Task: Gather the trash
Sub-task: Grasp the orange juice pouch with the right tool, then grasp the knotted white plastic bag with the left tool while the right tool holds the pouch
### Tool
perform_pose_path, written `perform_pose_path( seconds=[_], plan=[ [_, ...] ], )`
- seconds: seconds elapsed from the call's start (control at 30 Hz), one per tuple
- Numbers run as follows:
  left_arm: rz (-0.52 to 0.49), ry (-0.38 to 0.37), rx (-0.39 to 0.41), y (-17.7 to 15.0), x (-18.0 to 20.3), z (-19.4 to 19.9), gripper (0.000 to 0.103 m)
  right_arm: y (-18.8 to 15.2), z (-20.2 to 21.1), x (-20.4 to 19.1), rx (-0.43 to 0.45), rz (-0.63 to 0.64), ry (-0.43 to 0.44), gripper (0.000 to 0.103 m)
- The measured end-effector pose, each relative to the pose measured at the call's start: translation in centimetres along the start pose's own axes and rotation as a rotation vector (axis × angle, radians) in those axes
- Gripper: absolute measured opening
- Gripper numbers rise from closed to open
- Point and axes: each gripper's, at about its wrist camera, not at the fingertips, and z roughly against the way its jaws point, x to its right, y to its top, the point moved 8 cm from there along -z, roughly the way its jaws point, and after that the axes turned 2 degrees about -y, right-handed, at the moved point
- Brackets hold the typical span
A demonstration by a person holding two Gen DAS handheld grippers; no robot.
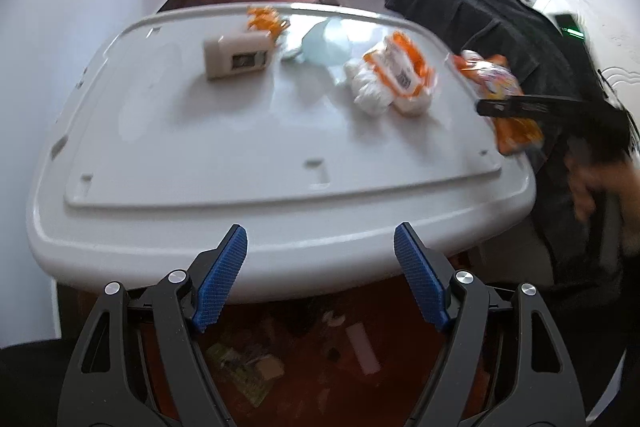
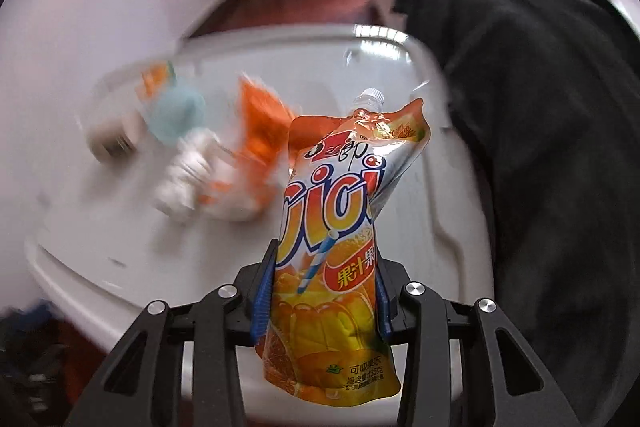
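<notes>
Orange foil drink pouch with clear screw cap [image 2: 332,251] pinched upright between the right gripper [image 2: 322,291] fingers at the worktop's right edge, left gripper [image 1: 320,251] fingers spread and empty over the white plastic worktop [image 1: 240,155] near edge, orange-white wrapper with crumpled tissue [image 1: 394,77] mid-worktop, beige rectangular box [image 1: 237,57] toward the far edge.

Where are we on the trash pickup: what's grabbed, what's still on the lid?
Done: nothing shows as binned. In hand: the right gripper is shut on the orange drink pouch. Left gripper hangs open, empty. Left on the white lid: beige box, orange-and-white wrapper, pale blue piece, small orange wrapper.
</notes>
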Motion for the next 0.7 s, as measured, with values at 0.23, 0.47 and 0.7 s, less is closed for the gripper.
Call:
perform_pose_path(
  seconds=[0.23,0.47,0.7],
  plan=[
    [-0.012,0.027,0.077,4.9,2.8,-2.7,0.074,-1.8,5.6,0.1,0.192,-0.167,0.12,0.041],
    [0.031,0.054,0.078,8.4,4.1,-8.0,0.074,-2.1,7.4,-1.4,0.252,-0.113,0.116,0.041],
    [0.062,0.131,0.066,11.1,4.0,-12.5,0.074,-1.6,6.9,-1.1,0.229,-0.125,0.176,0.041]
  ],
)
